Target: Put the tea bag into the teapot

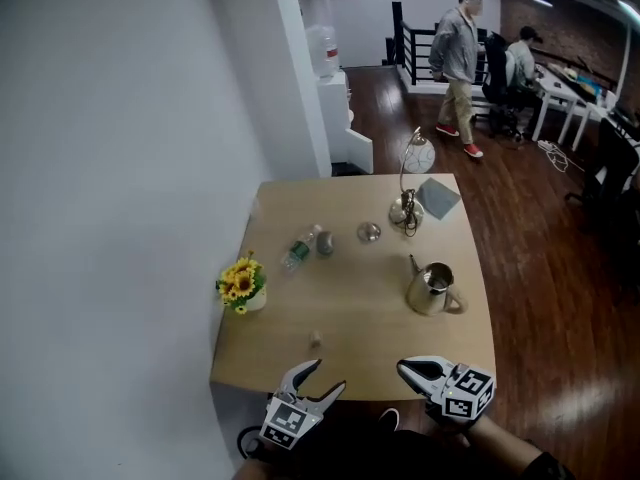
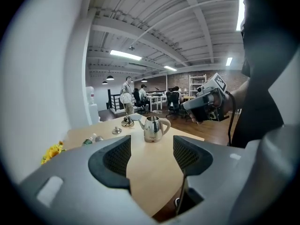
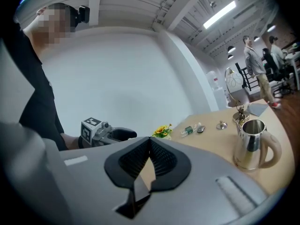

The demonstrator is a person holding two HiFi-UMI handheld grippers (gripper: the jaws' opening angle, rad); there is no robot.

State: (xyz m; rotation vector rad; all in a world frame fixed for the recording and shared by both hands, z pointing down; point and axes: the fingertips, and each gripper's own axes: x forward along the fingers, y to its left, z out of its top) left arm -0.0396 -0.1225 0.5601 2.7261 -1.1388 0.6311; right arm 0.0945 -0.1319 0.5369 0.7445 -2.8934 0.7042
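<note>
A steel teapot (image 1: 431,289) stands open-topped on the right side of the wooden table (image 1: 350,308); it also shows as the teapot (image 2: 152,128) and teapot (image 3: 251,144). Its lid (image 1: 369,232) lies farther back. A small pale object (image 1: 315,339), perhaps the tea bag, lies near the front edge. My left gripper (image 1: 328,374) hovers at that edge, open and empty (image 2: 151,151). Just right of it, below the teapot, my right gripper (image 1: 403,367) has its pads meeting at the tips (image 3: 150,142), with nothing visible between them.
A pot of yellow flowers (image 1: 243,284) sits at the table's left edge, a plastic bottle (image 1: 298,251) lies behind it, and a lamp (image 1: 410,203) and grey pad (image 1: 438,198) stand at the back. A white wall runs along the left. People are far off.
</note>
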